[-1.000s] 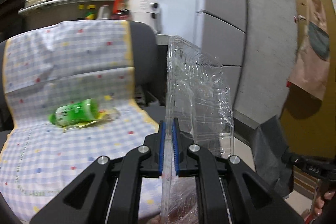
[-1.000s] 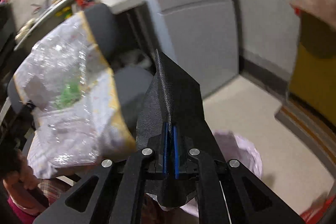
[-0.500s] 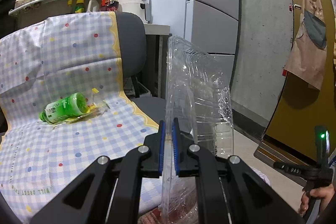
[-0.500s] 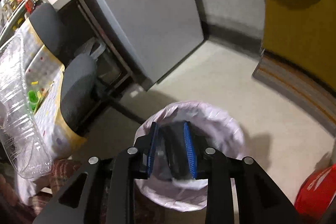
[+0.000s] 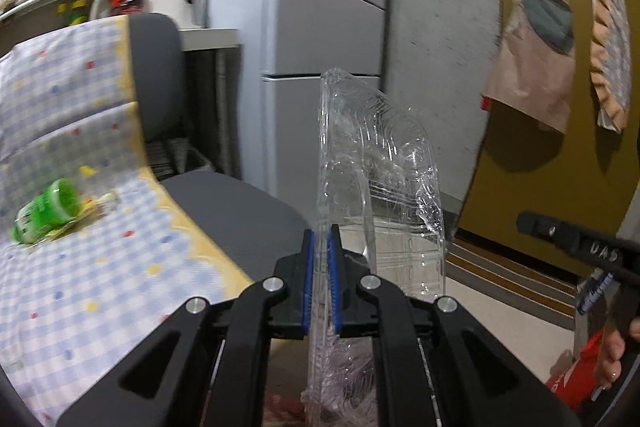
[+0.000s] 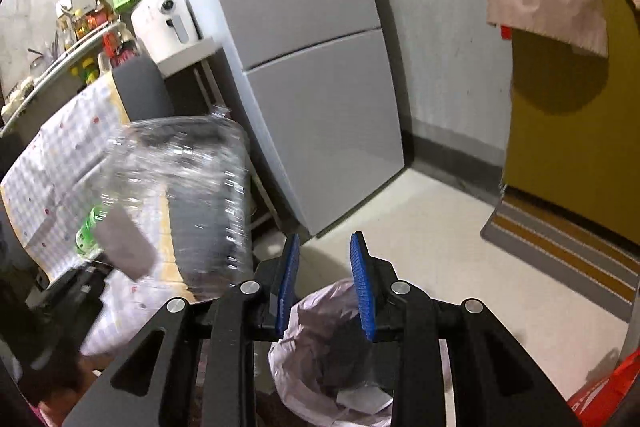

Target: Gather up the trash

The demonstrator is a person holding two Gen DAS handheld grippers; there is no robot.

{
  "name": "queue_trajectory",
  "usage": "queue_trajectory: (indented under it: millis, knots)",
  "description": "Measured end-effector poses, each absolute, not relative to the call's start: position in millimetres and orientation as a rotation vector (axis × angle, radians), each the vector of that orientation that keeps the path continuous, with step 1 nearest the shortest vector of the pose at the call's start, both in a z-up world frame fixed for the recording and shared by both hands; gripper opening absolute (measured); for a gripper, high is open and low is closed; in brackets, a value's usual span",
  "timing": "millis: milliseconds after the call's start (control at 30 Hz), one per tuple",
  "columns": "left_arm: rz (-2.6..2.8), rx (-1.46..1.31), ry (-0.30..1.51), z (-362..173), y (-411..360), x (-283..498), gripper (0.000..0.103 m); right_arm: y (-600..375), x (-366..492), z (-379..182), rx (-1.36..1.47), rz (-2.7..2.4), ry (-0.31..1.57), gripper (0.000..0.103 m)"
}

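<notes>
My left gripper [image 5: 321,267] is clamped on the near rim of the clear clamshell [image 5: 376,187], light, thin and crushable, while my right gripper [image 6: 325,287] hangs apart over the bin [image 6: 320,359].

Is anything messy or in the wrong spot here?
Yes. A green bottle lies tipped on its side on the checkered cloth over the chair, with a crumpled wrapper beside it. The clear plastic container pinched in the left hand-held gripper looks crinkled and squashed.
</notes>
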State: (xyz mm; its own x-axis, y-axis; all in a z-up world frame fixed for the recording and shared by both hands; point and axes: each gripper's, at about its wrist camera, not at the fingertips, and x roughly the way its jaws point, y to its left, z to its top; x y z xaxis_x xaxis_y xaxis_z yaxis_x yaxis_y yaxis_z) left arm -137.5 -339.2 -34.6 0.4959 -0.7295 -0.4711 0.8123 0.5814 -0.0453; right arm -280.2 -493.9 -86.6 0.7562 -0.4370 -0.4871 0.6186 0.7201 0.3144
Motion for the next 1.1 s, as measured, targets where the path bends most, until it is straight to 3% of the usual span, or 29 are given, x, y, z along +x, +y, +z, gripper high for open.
queue_trajectory:
  millis: [133, 200, 267, 300, 800, 1100]
  knots:
    - [-0.974, 0.204, 0.476, -38, -363, -144, 0.006, -500, -290, -84, 0.484, -0.614, 0.376, 0.03]
    - [-0.98, 0.201, 0.473, -42, -373, -146, 0.011, -505, -293, -84, 0.492, -0.618, 0.365, 0.03]
    - [-0.975, 0.212, 0.482, -47, -380, -145, 0.055, -508, -296, -85, 0.498, -0.622, 0.362, 0.032]
    - [-0.972, 0.211, 0.484, -50, -381, -144, 0.059, -508, -296, -87, 0.5, -0.625, 0.362, 0.032]
    - [-0.754, 0.213, 0.489, -37, -293, -96, 0.06, -474, -260, -82, 0.431, -0.505, 0.39, 0.034]
    - [-0.597, 0.177, 0.465, -26, -220, -73, 0.06, -449, -201, -136, 0.399, -0.44, 0.57, 0.034]
